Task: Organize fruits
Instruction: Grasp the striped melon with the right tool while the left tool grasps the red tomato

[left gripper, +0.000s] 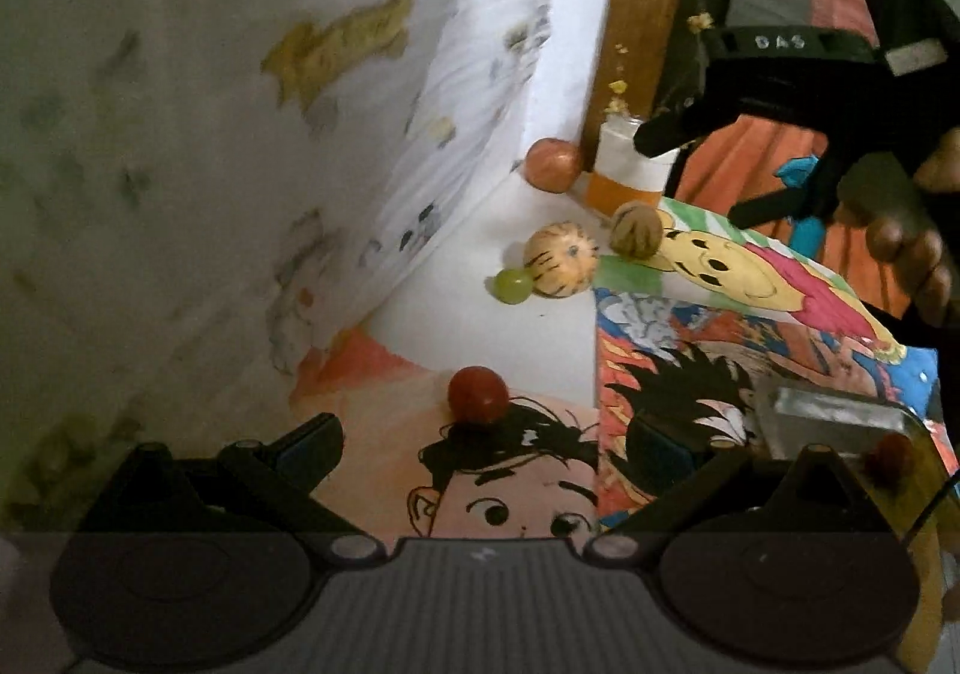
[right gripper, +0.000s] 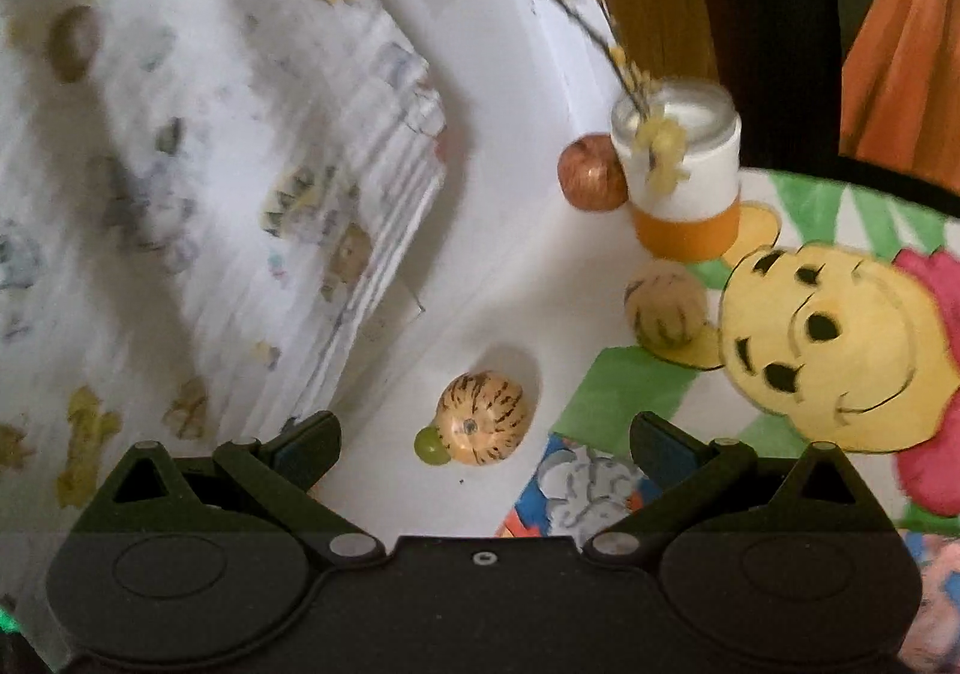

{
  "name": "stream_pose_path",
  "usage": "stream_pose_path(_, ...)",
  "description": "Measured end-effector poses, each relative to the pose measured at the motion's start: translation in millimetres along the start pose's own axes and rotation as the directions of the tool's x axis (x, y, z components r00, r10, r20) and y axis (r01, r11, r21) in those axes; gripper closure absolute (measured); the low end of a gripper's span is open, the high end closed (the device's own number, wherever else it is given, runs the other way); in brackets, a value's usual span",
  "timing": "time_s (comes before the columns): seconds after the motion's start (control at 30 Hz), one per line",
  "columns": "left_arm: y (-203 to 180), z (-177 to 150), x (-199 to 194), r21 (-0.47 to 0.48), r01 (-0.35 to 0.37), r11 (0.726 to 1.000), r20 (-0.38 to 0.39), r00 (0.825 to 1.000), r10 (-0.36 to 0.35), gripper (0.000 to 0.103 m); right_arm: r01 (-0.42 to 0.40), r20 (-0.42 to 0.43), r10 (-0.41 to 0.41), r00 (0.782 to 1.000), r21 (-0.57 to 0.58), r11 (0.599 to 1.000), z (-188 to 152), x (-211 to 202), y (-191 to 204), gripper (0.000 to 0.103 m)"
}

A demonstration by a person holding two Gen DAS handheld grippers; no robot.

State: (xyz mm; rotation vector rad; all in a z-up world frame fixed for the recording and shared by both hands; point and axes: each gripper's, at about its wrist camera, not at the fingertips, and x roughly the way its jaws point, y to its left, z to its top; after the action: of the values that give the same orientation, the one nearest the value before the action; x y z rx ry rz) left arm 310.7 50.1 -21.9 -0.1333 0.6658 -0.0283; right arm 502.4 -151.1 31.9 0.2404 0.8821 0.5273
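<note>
**Both grippers spread and empty above scattered fruit**

We take the white-and-orange cup with its yellow flower sprig as our landmark. Touching its left side sits a coppery-red round fruit. Below the cup, on the edge of the yellow bear drawing, lies a pale fruit with dark markings. Further below and to the left, on the bare white surface, rests a striped yellowish fruit with a small green grape touching it.

Our right gripper holds its fingers wide apart with nothing between them, and the striped fruit sits just ahead of the gap. Our left gripper is likewise spread and empty; a red cherry tomato, well below the cup, lies just in front of it on a cartoon drawing. In the left wrist view we also see another small red fruit behind a clear container at the lower right.

We judge the main risks to be these: every fruit is round and on a smooth surface, so an off-centre close could send one rolling. Closing on the striped fruit could nudge the grape away, since the two touch. Reaching for the coppery fruit risks tipping the cup and its sprig.
</note>
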Motion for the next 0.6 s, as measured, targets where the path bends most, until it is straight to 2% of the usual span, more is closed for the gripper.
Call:
stream_pose_path(0.33,3.0,0.3,27.7,-0.03,0.002,1.0,0.023,1.0,-0.001,0.0,-0.036,0.016,0.035,0.999,0.099,0.994,-1.3,44.3,-10.5,0.001)
stream_pose_path(0.6,5.2,-0.2,36.6,-0.032,0.007,0.999,0.05,0.999,-0.005,0.001,-0.046,0.032,0.044,0.998,0.045,0.998,-6.7,58.3,-5.4,0.001)
